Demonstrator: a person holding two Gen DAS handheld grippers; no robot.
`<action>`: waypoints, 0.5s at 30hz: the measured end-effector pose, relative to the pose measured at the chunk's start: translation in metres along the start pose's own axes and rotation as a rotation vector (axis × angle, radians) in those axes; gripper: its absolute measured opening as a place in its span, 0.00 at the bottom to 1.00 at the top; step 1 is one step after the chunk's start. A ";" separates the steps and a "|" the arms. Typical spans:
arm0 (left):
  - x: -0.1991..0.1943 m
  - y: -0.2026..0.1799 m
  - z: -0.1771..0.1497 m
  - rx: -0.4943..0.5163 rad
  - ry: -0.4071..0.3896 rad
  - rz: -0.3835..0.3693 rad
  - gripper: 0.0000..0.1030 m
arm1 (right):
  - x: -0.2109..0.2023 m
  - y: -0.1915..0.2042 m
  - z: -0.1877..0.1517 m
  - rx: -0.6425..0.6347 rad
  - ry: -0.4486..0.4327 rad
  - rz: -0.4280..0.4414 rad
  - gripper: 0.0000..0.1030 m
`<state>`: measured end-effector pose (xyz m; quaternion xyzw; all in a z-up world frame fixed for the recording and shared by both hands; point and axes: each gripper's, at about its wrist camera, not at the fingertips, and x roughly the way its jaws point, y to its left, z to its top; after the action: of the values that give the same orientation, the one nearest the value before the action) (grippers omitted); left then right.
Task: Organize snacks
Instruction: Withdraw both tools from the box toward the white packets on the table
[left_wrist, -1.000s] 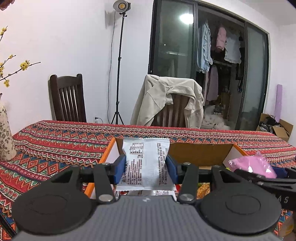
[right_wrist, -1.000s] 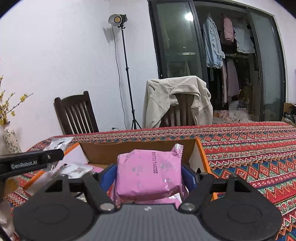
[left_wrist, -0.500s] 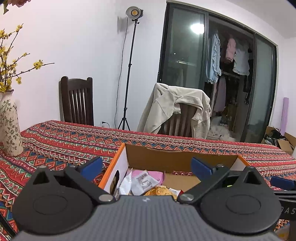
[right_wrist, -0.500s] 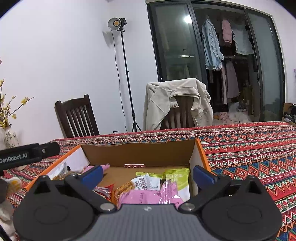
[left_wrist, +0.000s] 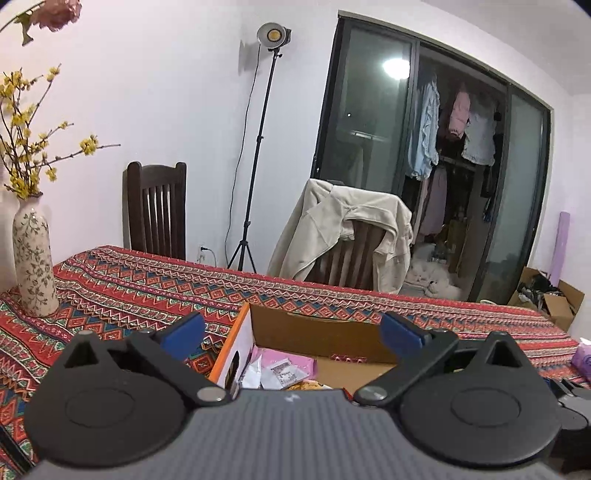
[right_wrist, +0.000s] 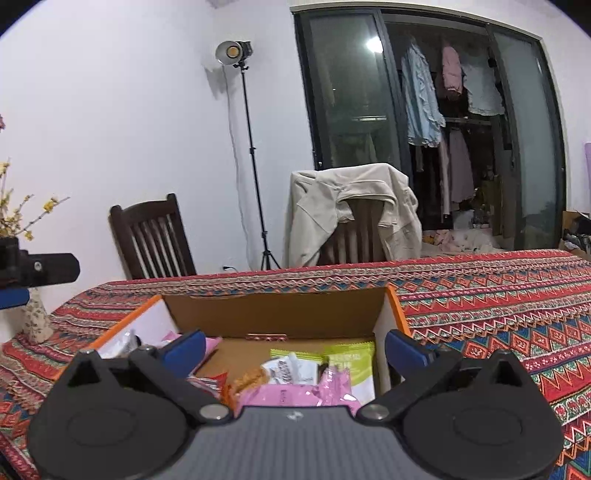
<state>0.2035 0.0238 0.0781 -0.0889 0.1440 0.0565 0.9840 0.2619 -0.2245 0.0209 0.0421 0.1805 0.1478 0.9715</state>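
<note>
Pink packet now dropped into cardboard box, below wide-open, empty right tool; left tool likewise.

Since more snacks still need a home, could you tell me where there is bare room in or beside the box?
Bare box floor lies along the back wall. The near side is crowded with the pink packet and green packets. Tablecloth right of the box is clear.

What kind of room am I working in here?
Most likely a home dining or living room: a table with a patterned cloth, wooden chairs, one draped with a jacket, and clothes hanging behind glass doors.
</note>
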 end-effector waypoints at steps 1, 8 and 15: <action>-0.004 0.000 0.001 0.003 0.001 -0.002 1.00 | -0.004 0.001 0.003 -0.003 -0.002 0.004 1.00; -0.026 0.012 -0.008 0.017 0.026 -0.001 1.00 | -0.035 0.009 0.011 0.007 0.001 0.016 1.00; -0.044 0.031 -0.029 0.009 0.079 0.013 1.00 | -0.061 0.014 -0.009 -0.025 0.044 0.025 1.00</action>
<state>0.1493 0.0445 0.0589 -0.0856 0.1833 0.0587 0.9776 0.2006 -0.2288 0.0353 0.0292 0.1993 0.1631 0.9658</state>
